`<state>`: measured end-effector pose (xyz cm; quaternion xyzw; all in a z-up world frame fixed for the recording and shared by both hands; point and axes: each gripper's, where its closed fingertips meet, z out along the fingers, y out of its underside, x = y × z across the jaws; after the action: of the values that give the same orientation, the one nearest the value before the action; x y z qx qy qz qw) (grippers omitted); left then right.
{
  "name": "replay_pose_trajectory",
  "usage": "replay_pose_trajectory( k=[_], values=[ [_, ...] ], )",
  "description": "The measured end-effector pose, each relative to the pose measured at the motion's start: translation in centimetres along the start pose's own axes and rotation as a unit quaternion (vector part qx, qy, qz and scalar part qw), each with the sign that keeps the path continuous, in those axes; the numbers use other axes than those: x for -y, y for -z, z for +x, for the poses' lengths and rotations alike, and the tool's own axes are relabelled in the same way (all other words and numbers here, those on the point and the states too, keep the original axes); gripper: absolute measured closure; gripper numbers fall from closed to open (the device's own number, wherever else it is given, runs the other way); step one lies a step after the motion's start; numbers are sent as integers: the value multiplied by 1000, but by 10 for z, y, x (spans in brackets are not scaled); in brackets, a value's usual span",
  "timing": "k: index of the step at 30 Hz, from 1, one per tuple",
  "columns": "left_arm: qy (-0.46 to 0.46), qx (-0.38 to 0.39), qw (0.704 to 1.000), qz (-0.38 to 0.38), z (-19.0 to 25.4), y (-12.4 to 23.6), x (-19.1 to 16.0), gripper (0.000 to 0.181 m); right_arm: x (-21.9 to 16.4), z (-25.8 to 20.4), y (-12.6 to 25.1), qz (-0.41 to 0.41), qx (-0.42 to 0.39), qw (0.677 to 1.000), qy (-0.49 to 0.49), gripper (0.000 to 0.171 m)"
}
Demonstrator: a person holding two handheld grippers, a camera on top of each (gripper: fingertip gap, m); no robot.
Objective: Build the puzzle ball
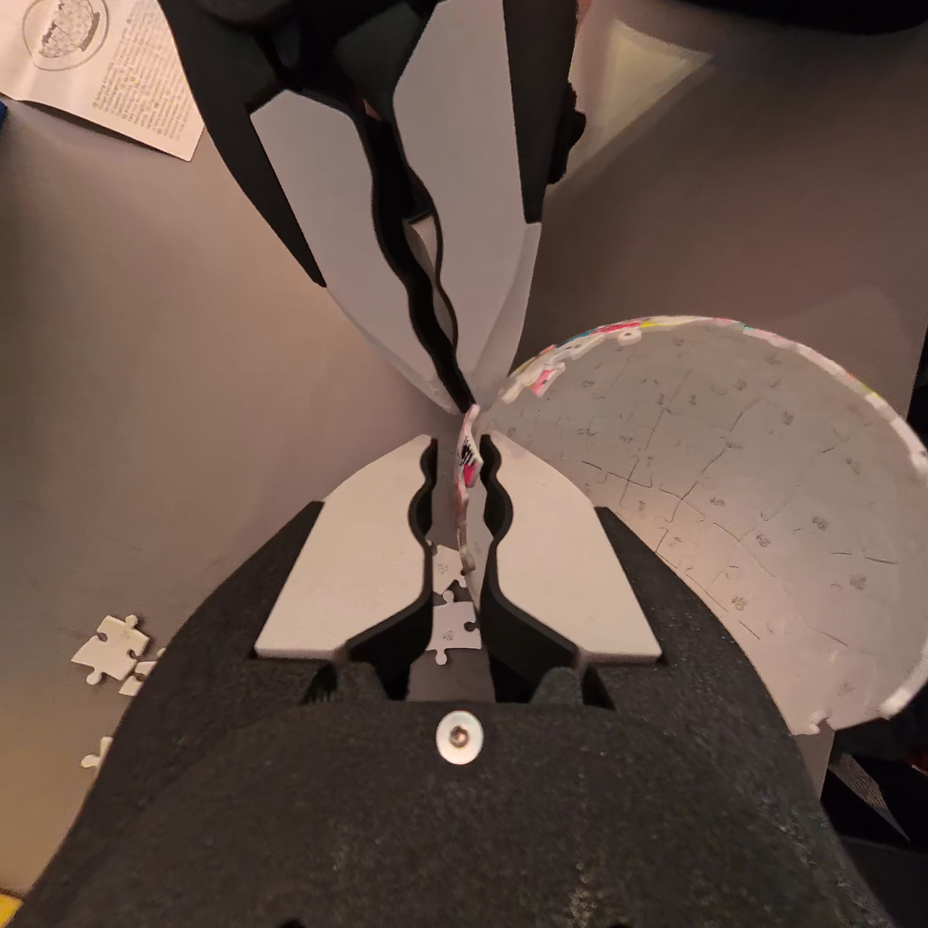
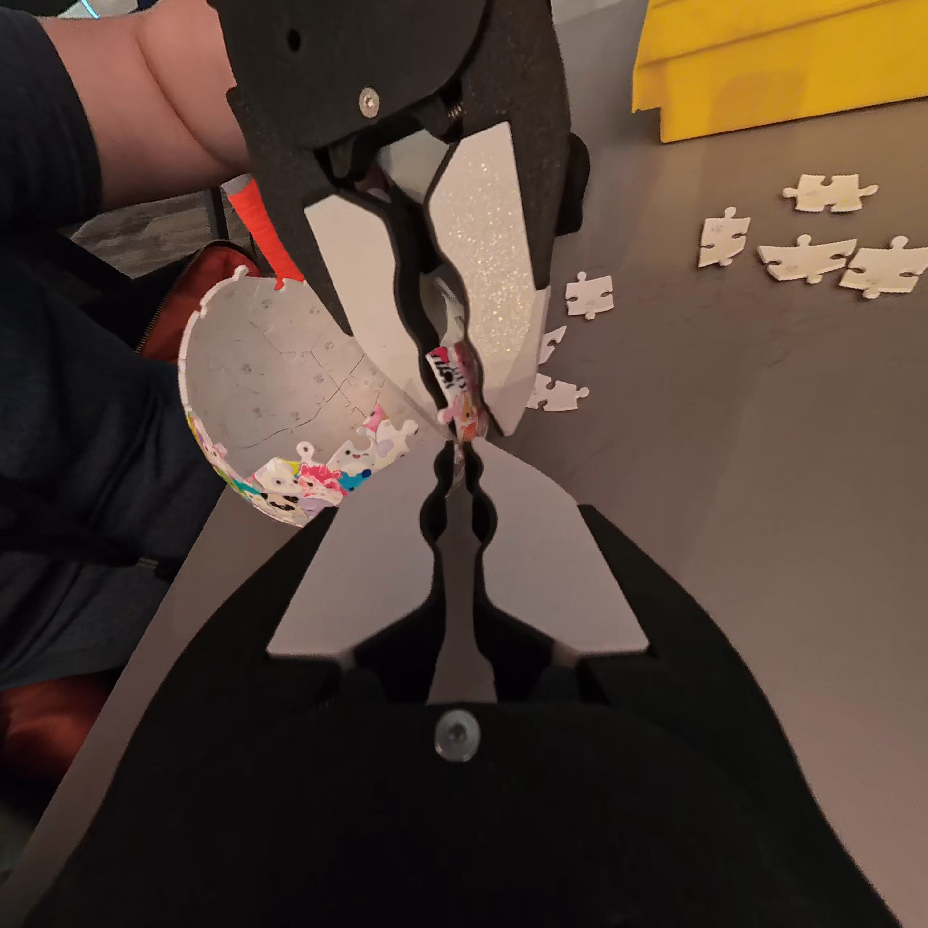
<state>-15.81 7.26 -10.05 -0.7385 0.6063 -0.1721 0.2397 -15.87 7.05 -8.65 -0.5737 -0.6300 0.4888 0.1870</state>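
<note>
A half-built puzzle ball shell (image 1: 703, 502) is white inside and has colourful cartoon prints outside; it also shows in the right wrist view (image 2: 276, 376). It is held in the air over the grey table (image 2: 753, 502). My left gripper (image 1: 459, 442) is shut on the shell's rim, with a printed rim piece (image 1: 467, 462) between its pads. My right gripper (image 2: 457, 454) comes from the opposite side, tip to tip with the left gripper (image 2: 467, 427). It is shut on a thin puzzle piece (image 2: 459, 434) right at the same rim edge. The right gripper also shows in the left wrist view (image 1: 464, 401).
Loose white puzzle pieces lie face down on the table (image 2: 803, 251), (image 2: 557, 394), (image 1: 110, 648). A yellow box (image 2: 778, 65) stands at the back. A printed paper sheet (image 1: 100, 65) lies nearby. A person's arm (image 2: 150, 115) and the table edge are beside the shell. My left and right fingertips are right by each other.
</note>
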Motion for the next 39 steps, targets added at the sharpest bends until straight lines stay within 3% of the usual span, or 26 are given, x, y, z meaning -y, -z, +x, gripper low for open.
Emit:
replay_pose_trajectory(
  k=[13,26,36,39],
  values=[
    [-6,-4,1000,-10,0,2,-5,160,2,-2,-1,-1,2,1000,-2,168],
    [7,-6,999,38,9,38,-5,157,10,-8,3,-11,-13,1000,3,162],
    [25,2,997,73,16,51,-12,160,36,-18,11,-75,-87,992,56,152],
    [27,3,997,78,16,52,-14,162,39,-21,6,-134,-128,980,71,140]
  ],
)
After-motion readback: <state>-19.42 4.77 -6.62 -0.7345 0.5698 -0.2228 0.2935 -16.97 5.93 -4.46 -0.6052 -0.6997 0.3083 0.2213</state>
